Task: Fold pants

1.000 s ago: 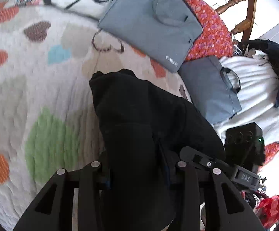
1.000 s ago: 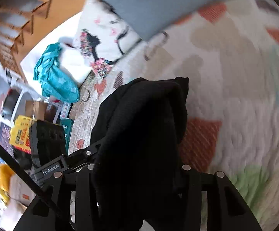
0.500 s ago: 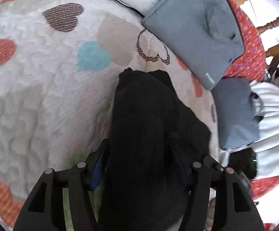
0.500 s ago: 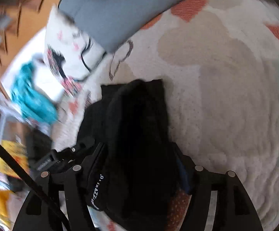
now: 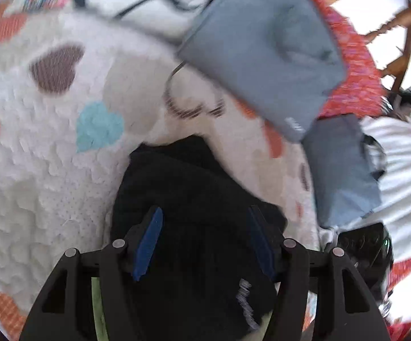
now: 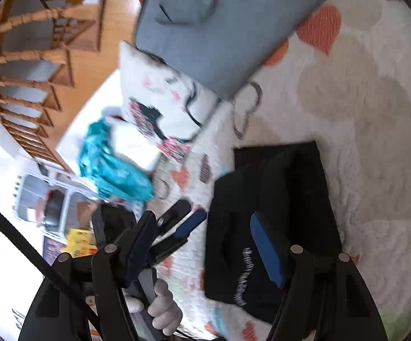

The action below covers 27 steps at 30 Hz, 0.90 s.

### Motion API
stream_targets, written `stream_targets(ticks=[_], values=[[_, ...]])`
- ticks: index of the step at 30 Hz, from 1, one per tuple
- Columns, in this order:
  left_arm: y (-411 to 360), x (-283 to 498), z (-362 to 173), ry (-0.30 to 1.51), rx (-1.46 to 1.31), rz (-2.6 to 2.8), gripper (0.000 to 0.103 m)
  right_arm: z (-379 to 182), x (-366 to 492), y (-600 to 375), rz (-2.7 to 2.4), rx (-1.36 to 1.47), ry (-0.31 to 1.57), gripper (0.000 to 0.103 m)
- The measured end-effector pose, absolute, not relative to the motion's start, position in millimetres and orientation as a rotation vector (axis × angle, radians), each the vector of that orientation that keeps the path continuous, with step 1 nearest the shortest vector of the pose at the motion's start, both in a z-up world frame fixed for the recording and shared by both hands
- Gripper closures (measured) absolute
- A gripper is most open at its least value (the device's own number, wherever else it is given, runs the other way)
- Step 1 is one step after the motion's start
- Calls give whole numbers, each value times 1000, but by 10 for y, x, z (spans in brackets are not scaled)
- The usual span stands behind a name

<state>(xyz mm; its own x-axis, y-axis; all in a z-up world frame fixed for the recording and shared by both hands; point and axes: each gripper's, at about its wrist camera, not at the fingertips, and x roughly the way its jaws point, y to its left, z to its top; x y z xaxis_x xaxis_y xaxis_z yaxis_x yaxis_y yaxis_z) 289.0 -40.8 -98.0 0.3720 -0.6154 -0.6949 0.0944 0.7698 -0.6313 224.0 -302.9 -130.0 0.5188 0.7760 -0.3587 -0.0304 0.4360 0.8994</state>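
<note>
Black pants (image 5: pixel 194 199) are lying folded on the heart-patterned quilt (image 5: pixel 49 170) of the bed, just below a folded grey garment (image 5: pixel 262 48). Left claw (image 5: pixel 205 238) and right claw (image 6: pixel 228 244), jaws having just been opening, are standing spread over the fabric, pads apart from it.

Bright daylight; motion blur; fisheye edges warped, vignetted.

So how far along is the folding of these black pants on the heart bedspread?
Mostly done: the black pants lie in a compact folded bundle on the bedspread. Both the left gripper and right gripper have just been opening, and their pads no longer press the cloth. What may remain is drawing the grippers away.
</note>
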Motion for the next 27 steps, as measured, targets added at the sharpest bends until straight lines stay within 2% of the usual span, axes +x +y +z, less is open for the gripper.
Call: stream_targets(ticks=[2, 3, 6, 9, 10, 12, 23, 26, 27], values=[[-386, 2928, -1140, 1102, -574, -491, 43, -1599, 2295, -3043, 549, 1011, 941, 33], [-379, 2932, -1150, 1090, -579, -498, 43, -1666, 2289, -3074, 562, 1043, 917, 39], [-366, 2946, -1116, 1102, -568, -514, 43, -1732, 2280, -3154, 591, 1109, 897, 39], [-289, 2838, -954, 1097, -553, -505, 43, -1573, 2248, -3152, 552, 1044, 910, 38], [-236, 2725, -862, 1080, -539, -499, 43, -1481, 2199, -3147, 521, 996, 909, 31], [-162, 2488, -725, 1054, -494, -481, 43, -1337, 2042, -3131, 493, 914, 901, 27], [162, 783, -117, 763, -237, -277, 42, -1248, 596, -2956, 337, 721, 855, 27], [124, 341, 62, 634, -153, -193, 25, -1209, 261, -2809, 286, 620, 838, 27], [113, 234, 120, 603, -137, -165, 14, -1193, 185, -2773, 273, 593, 831, 27]])
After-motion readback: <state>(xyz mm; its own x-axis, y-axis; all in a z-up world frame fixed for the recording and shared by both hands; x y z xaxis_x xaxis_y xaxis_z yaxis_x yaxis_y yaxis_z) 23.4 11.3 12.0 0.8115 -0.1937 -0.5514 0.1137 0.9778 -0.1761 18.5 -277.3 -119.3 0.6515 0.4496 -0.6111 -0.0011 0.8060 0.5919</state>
